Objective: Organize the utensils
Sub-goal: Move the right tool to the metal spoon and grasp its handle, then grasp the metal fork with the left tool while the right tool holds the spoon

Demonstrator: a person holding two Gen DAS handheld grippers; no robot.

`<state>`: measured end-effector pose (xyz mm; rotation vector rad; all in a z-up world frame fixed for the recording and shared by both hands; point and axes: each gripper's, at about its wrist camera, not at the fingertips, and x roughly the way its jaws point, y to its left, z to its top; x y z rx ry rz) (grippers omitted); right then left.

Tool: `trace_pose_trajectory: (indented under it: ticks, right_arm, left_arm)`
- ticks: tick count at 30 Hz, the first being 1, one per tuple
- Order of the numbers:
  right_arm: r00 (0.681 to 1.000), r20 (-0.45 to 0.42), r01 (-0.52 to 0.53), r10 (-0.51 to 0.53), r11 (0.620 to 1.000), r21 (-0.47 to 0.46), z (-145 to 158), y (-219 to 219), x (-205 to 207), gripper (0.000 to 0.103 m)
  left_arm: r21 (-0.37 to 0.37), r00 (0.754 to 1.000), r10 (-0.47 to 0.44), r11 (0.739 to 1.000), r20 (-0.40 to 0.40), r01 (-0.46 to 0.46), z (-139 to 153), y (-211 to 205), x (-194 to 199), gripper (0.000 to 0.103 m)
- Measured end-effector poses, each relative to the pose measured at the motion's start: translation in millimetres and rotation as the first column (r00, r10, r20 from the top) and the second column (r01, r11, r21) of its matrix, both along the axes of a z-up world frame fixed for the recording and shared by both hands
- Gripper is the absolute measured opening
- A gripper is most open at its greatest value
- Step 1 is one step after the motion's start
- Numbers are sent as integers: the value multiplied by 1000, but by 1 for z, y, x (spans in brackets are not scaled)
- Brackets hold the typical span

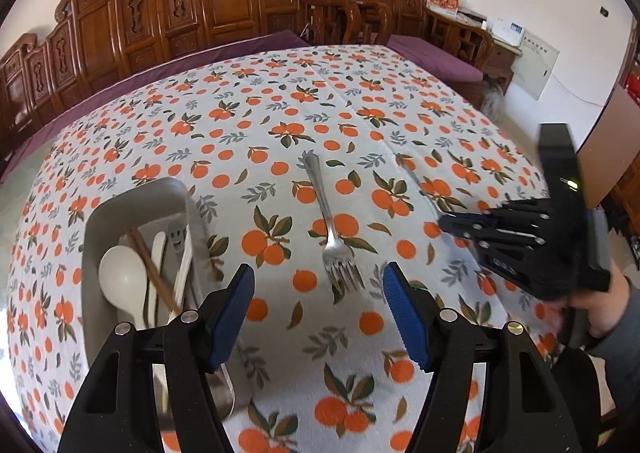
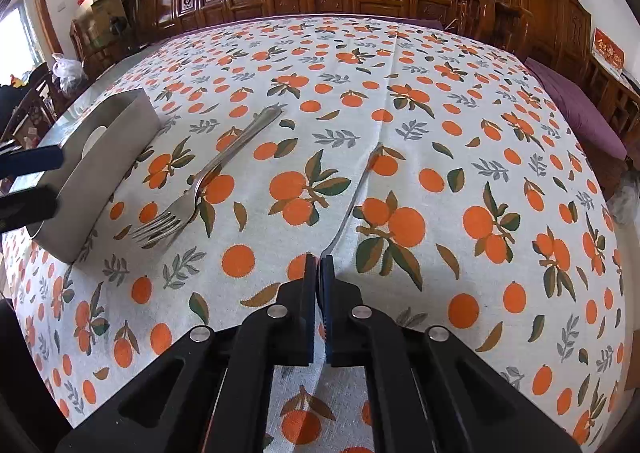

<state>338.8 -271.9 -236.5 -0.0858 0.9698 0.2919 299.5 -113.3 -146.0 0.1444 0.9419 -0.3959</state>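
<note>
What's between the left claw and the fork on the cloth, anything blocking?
Nothing visible. The fork lies alone on the tablecloth, tines toward the open left claw, with bare cloth between. The grey utensil bin sits off to its left; the right claw is off to the right, shut on another utensil.

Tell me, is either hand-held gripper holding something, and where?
The right hand-held gripper is shut on a thin metal utensil, gripping its near end. The left hand-held gripper holds nothing.

Shiny metal fork (image 1: 330,229) (matt cloth (image 1: 280,93) beneath).
</note>
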Motion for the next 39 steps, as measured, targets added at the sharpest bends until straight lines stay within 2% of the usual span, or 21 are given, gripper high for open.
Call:
trace_pose_trajectory:
  ticks: [8, 14, 18, 25, 29, 33, 39]
  right_arm:
    - [1000, 5, -8, 8, 1000, 30, 0, -9, -5, 4]
    - [1000, 2, -1, 1, 998, 55, 1, -20, -8, 4]
    - [1000, 0, -3, 3, 998, 65, 1, -24, -11, 4]
    - [1000, 3, -8, 8, 997, 71, -1, -25, -15, 4]
    - [1000, 3, -8, 8, 997, 75, -1, -25, -16, 4]
    - [1000, 1, -9, 9, 997, 76, 0, -24, -17, 4]
    - [1000, -2, -14, 14, 995, 95, 2, -22, -21, 4]
  left_arm:
    - [68, 999, -35, 997, -37, 38, -21, -27, 37, 63]
    - [110, 997, -49, 992, -66, 56, -39, -46, 64, 53]
    - [126, 995, -50, 990, -91, 61, -52, -55, 78, 41]
    - [149, 991, -35, 987, -126, 54, -69, -60, 97, 36]
    - [136, 991, -25, 990, -132, 43, -70, -59, 103, 29]
    - [120, 990, -26, 992, -138, 42, -70, -59, 104, 10]
    - [119, 989, -34, 991, -146, 52, -69, -56, 95, 7]
